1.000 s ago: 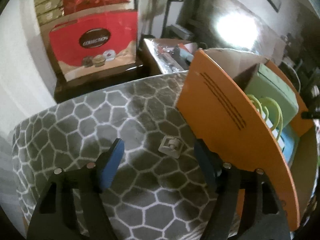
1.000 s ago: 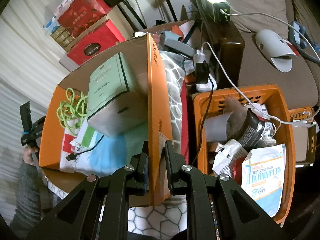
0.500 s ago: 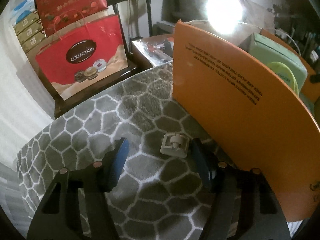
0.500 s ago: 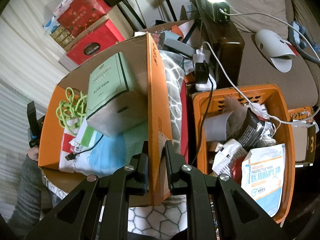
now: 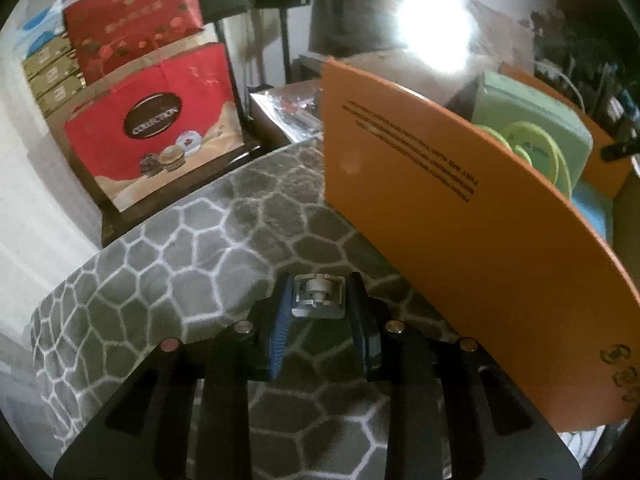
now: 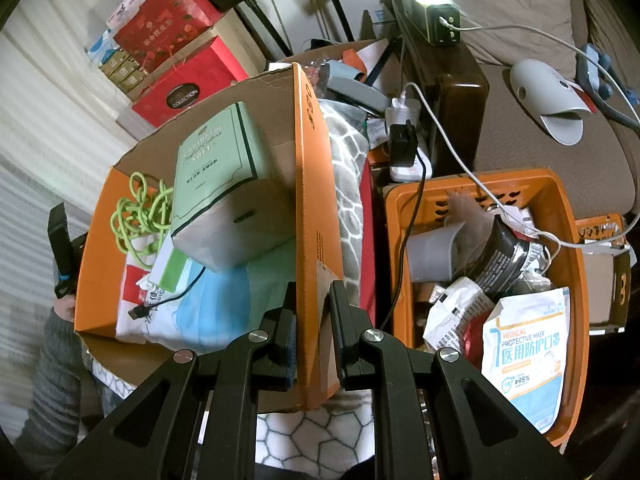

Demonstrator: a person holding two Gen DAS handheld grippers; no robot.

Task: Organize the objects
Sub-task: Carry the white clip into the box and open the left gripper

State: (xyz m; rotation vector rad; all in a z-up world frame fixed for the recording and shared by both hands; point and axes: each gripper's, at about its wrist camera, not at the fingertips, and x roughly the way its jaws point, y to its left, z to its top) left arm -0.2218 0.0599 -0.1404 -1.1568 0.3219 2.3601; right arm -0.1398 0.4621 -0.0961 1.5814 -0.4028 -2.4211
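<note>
1. The left gripper's (image 5: 318,312) fingers (image 5: 279,320) are pinched in on a small white mount plate (image 5: 318,300), blue pads against both its sides, right at the tips.
2. That plate sits low over the grey honeycomb blanket (image 5: 180,248), just beside the near wall of the orange cardboard box (image 5: 460,216); whether it is touching the blanket, I cannot tell.
3. Over on the right gripper (image 6: 314,320), the fingers (image 6: 286,332) are clamped on the box's upright orange flap (image 6: 310,200), one finger inside the box, one outside.
4. Inside the box: a pale green carton (image 6: 224,184) tilted on top of the pile, a tangle of lime-green cord (image 6: 140,216) toward the left wall, a black USB cable (image 6: 160,304) trailing over blue-and-white packets.
5. Right of the box, beyond the blanket's edge, stands an orange plastic basket (image 6: 576,264) stuffed with a mask packet (image 6: 528,364) and wrappers.
6. At the far back, red gift boxes (image 5: 156,120) are stacked against the wall.
</note>
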